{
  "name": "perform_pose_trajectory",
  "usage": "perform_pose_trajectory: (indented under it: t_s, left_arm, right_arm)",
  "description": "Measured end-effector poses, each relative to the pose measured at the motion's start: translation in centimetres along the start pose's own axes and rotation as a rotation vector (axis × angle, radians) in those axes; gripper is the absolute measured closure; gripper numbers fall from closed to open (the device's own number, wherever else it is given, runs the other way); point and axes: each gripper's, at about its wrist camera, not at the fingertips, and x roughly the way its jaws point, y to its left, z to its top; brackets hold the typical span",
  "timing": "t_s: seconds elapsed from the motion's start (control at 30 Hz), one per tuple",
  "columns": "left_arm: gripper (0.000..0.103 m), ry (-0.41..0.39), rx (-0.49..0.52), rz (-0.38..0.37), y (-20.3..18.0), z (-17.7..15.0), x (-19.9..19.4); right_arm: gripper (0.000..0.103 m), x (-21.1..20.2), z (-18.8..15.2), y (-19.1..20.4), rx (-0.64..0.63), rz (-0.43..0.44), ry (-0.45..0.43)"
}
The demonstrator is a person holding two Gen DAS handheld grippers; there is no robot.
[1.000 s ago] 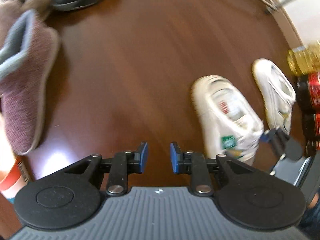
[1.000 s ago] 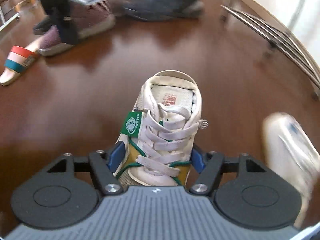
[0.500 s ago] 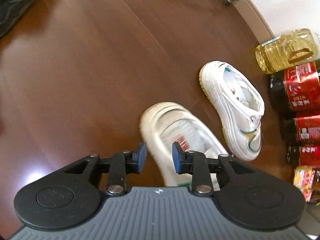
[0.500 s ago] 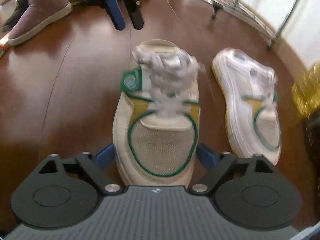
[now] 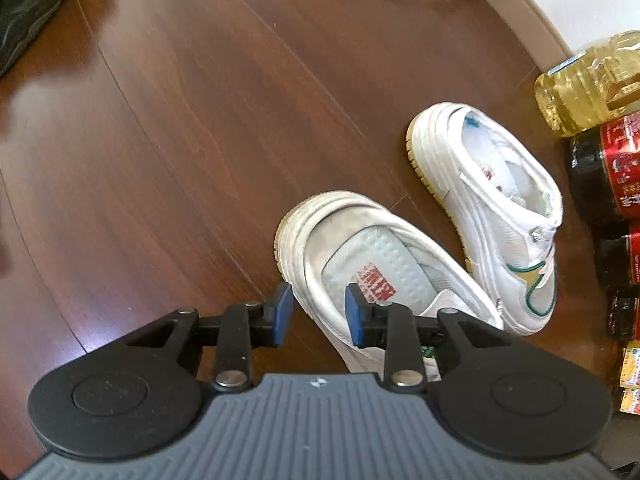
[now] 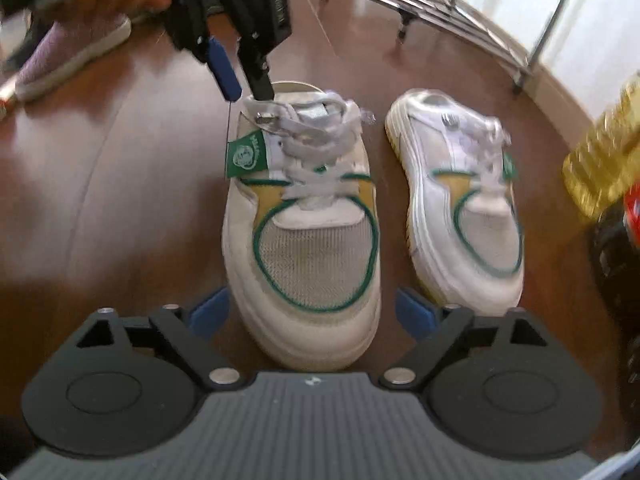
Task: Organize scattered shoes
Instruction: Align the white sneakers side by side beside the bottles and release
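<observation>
A: What step is this?
B: Setting the near sneaker (image 6: 304,240) beside its mate (image 6: 460,204) on the floor (image 5: 180,140). The right claw (image 6: 312,314) has just been narrowing, its pads straddling the toe without pressing.
A: And the left claw (image 5: 316,312)?
B: Slightly parted over the heel collar, gripping nothing. Next, I think, comes a nudge straight, then the slipper (image 6: 72,56) beyond.

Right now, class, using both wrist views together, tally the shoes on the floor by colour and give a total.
white sneakers: 2
purple slipper boot: 1
black shoe: 1
Total: 4 shoes that can be made out; a sliver at the left edge of the right wrist view is too small to tell.
</observation>
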Motion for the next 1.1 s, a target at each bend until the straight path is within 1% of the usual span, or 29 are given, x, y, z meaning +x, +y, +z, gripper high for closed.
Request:
perform_pose_trajectory:
  t_s: [0.13, 0.23, 0.33, 0.57, 0.63, 0.7, 0.73, 0.77, 0.8, 0.83, 0.9, 1.0, 1.03, 1.1]
  left_arm:
    - [0.069, -0.032, 0.033, 0.004, -1.0, 0.7, 0.4]
    - [0.069, -0.055, 0.03, -0.018, -1.4, 1.6, 0.7]
    - [0.069, -0.07, 0.031, -0.023, -2.0, 2.3, 1.0]
    - [0.068, -0.1, 0.068, -0.021, -3.4, 2.4, 1.4]
    - [0.067, -0.092, 0.053, -0.044, -3.2, 2.5, 1.3]
    - [0.065, -0.095, 0.039, -0.063, -2.8, 2.7, 0.5]
    - [0.065, -0.109, 0.032, -0.067, -2.3, 2.8, -0.5]
    - [0.064, -0.129, 0.043, -0.06, -1.9, 2.8, -1.7]
    - [0.061, -0.153, 0.064, -0.046, -1.6, 2.9, -3.0]
    - [0.054, -0.169, 0.084, -0.034, -1.1, 2.8, -4.1]
    - [0.047, -0.19, 0.143, 0.002, 0.2, 2.0, -6.8]
    - [0.047, -0.147, 0.213, 0.087, 4.9, -1.6, -10.2]
    - [0.047, -0.129, 0.233, 0.115, 6.5, -2.8, -11.3]
    - [0.047, -0.095, 0.272, 0.172, 9.7, -5.2, -13.3]
  right_arm:
    - [0.034, 0.0, 0.0, -0.1, 0.043, -0.014, -0.024]
    - [0.034, 0.1, 0.3, -0.4, 0.067, -0.031, -0.018]
    - [0.034, 0.5, 0.8, -1.1, 0.091, -0.047, -0.008]
    - [0.034, 0.7, 0.9, -2.2, 0.112, -0.064, 0.003]
    - [0.035, 0.7, 1.1, -2.2, 0.118, -0.067, 0.011]
    - [0.033, 0.3, 1.5, -2.3, 0.118, -0.069, 0.028]
    - [0.028, -0.4, 1.8, -2.6, 0.128, -0.069, 0.018]
    - [0.02, -1.1, 2.1, -2.9, 0.139, -0.069, 0.008]
    - [0.016, -1.8, 2.4, -3.2, 0.152, -0.07, -0.006]
    - [0.012, -2.5, 2.7, -3.4, 0.17, -0.072, -0.024]
    - [0.011, -3.6, 3.5, -4.0, 0.21, -0.063, -0.057]
    - [0.01, -4.6, 5.6, -4.6, 0.266, -0.035, -0.089]
    - [0.01, -4.6, 6.2, -4.6, 0.268, -0.026, -0.098]
    - [0.01, -5.1, 8.1, -3.4, 0.252, 0.024, -0.137]
